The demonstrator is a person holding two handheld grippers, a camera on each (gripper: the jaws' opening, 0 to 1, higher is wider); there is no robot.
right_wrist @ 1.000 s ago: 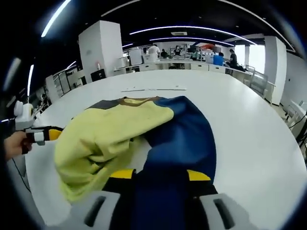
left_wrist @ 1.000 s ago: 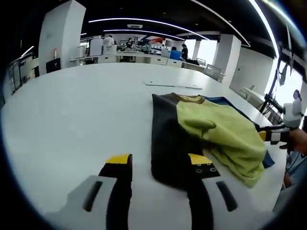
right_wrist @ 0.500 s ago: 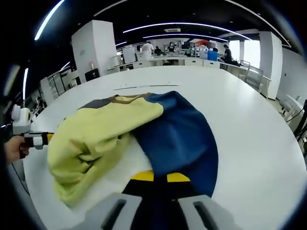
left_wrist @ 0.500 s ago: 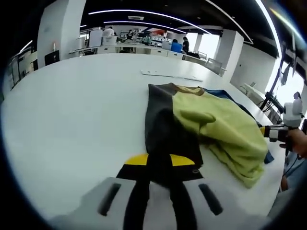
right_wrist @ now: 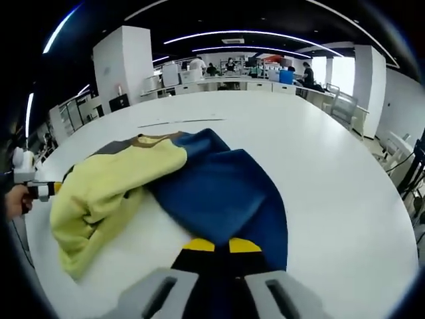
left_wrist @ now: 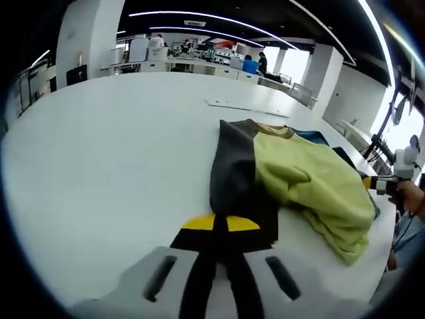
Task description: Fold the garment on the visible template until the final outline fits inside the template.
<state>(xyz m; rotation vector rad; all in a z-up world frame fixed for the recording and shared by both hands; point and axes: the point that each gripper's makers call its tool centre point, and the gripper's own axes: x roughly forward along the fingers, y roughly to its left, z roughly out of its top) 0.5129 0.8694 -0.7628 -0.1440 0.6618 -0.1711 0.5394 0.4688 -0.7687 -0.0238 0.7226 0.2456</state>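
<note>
One garment (left_wrist: 292,179), two clamped grippers (left_wrist: 220,224)

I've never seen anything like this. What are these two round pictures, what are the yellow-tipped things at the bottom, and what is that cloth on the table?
There is no robot here: a person holds a hand tool with two jaws in each hand, and a small fisheye camera rides on each tool, which is why both pictures are round and bent.

One picture looks along the left gripper, the other along the right gripper. The yellow-tipped black bars are their jaws.

On the big white table lies a garment with a yellow-green middle, a dark grey panel on one side and a blue panel on the other. The left jaws are shut on the edge of the grey panel, and the right jaws are shut on the edge of the blue one. The job is to fold it.

At the left edge of the right gripper view you can see the person's hand holding the other tool.
</note>
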